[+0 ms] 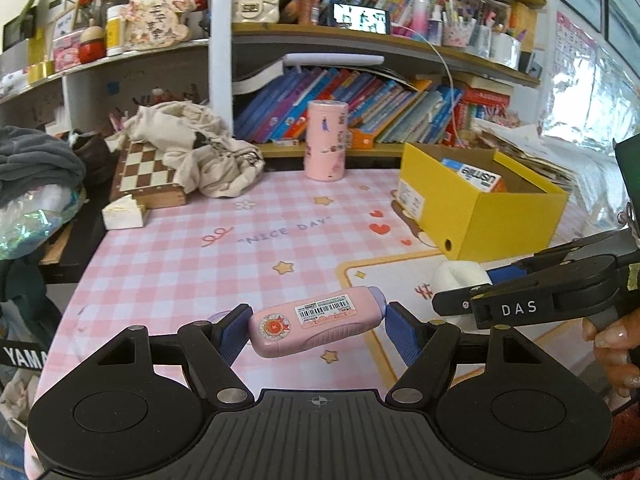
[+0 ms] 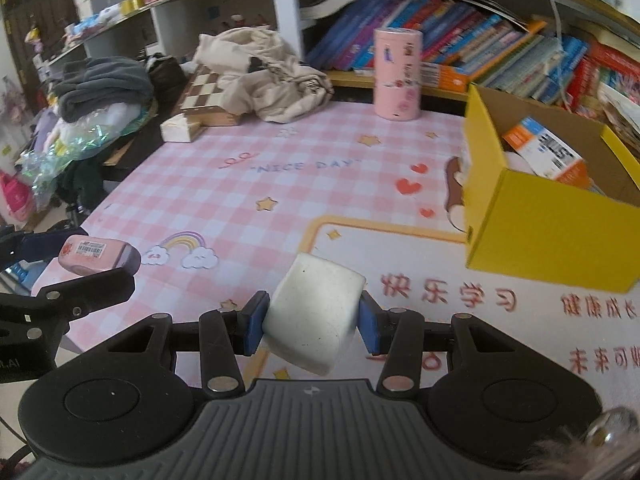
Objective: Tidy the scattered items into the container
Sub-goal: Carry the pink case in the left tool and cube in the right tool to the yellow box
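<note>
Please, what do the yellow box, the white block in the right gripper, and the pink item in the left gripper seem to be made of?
Yellow box: cardboard, matte; brown raw inside and folded edges show.
White block: probably soft foam or rubber, matte, with rounded corners and small dark specks; cannot tell surely.
Pink item: likely moulded plastic, smooth with slight sheen, carrying paper barcode stickers.

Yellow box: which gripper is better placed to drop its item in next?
Right, probably. The right gripper holds the white block with the yellow box just ahead to its right. The left gripper, holding the pink case, sits farther from the box.
</note>
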`<action>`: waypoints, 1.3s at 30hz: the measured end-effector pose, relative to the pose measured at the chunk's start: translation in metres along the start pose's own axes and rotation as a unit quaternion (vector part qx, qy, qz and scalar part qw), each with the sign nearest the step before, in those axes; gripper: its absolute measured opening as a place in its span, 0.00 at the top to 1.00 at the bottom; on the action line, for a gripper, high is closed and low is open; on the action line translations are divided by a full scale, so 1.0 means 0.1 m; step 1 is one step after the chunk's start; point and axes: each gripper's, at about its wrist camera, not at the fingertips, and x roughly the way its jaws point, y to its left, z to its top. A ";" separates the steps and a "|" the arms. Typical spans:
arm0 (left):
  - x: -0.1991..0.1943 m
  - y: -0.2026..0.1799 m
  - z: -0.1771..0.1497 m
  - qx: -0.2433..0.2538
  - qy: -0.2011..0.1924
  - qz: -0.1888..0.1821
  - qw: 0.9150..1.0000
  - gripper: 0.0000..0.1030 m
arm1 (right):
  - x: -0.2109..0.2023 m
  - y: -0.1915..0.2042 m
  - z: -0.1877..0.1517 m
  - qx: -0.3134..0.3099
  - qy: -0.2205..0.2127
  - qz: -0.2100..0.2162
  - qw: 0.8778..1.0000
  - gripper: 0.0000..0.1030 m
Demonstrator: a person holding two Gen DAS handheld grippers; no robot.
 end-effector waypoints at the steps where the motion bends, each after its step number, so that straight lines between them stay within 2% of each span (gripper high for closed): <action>1: 0.00 -0.01 0.00 0.001 0.000 -0.003 1.000 0.29 | -0.02 -0.01 -0.01 0.003 0.000 -0.004 1.000 0.57; 22: 0.18 -0.38 0.06 0.028 0.005 -0.058 0.998 0.29 | -0.26 -0.35 -0.25 0.034 0.001 -0.055 0.998 0.57; 39: 0.48 -1.09 0.20 0.067 0.023 -0.112 0.991 0.29 | -0.52 -1.05 -0.47 0.087 0.003 -0.098 0.991 0.57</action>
